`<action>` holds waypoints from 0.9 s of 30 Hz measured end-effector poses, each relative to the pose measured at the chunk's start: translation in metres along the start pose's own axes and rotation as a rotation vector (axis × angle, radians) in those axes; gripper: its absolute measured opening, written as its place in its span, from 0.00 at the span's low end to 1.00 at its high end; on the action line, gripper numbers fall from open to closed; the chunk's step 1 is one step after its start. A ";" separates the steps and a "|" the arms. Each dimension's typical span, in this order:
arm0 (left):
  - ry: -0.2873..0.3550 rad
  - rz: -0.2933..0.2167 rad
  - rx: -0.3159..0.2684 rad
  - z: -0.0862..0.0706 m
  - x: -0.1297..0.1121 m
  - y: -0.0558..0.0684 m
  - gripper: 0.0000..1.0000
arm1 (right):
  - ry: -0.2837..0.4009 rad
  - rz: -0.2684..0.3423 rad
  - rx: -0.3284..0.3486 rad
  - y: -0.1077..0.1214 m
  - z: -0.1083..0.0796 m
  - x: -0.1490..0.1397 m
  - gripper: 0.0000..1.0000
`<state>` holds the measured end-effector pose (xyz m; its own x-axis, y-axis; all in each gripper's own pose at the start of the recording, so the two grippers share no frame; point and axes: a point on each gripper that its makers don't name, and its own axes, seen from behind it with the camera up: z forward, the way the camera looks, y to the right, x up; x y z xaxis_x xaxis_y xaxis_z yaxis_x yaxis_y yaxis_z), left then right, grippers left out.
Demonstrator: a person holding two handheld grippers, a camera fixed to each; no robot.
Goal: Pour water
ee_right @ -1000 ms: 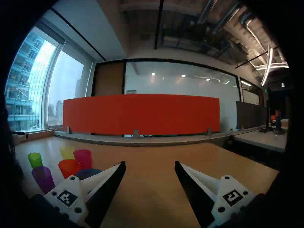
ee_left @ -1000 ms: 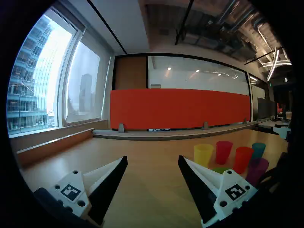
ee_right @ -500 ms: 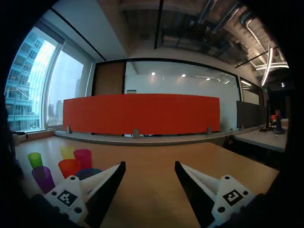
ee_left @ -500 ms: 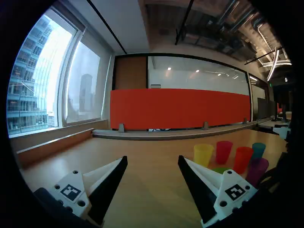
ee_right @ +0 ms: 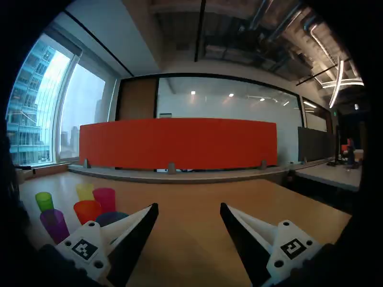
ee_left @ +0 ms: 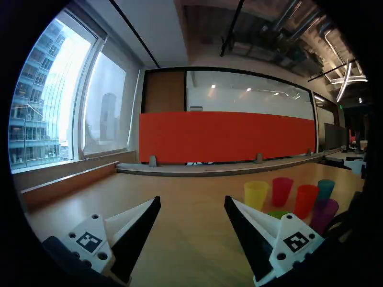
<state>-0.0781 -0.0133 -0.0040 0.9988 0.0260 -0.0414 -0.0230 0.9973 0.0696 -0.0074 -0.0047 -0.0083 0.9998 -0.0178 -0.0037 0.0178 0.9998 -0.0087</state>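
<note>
**Both grippers open, nothing held; cups on table**

L gripper [ee_left: 191, 199]: jaws wide apart, empty, low over table [ee_left: 191, 248], facing red divider [ee_left: 225, 136]. R gripper [ee_right: 188, 205]: same, jaws wide apart, empty, bare wood between fingers.

6 cups in 1 tight cluster on table. L gripper view: cluster lies right of the gripper, just past its right-hand finger. Yellow cup [ee_left: 255, 194], pink cup [ee_left: 282, 190], orange cup [ee_left: 306, 200], teal cup [ee_left: 326, 188], purple cup [ee_left: 324, 214] upright; green cup [ee_left: 277, 214] partly hidden by finger. R gripper view: cluster at lower left, teal cup partly behind left-hand finger. Cup contents: can't tell. Windows [ee_left: 52, 110] at left.
</note>
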 end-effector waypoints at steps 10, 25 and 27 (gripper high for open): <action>0.000 0.000 0.000 0.000 0.000 0.000 0.99 | 0.000 0.000 0.000 0.000 0.000 0.000 1.00; 0.000 0.000 0.000 0.000 0.000 0.000 0.99 | 0.000 0.000 0.000 0.000 -0.001 -0.001 1.00; 0.000 0.000 0.000 0.000 0.000 0.000 0.99 | 0.000 0.000 0.000 0.000 0.001 -0.002 1.00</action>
<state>-0.0777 -0.0133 -0.0038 0.9988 0.0256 -0.0415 -0.0226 0.9973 0.0696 -0.0089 -0.0046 -0.0075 0.9998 -0.0177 -0.0038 0.0177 0.9998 -0.0086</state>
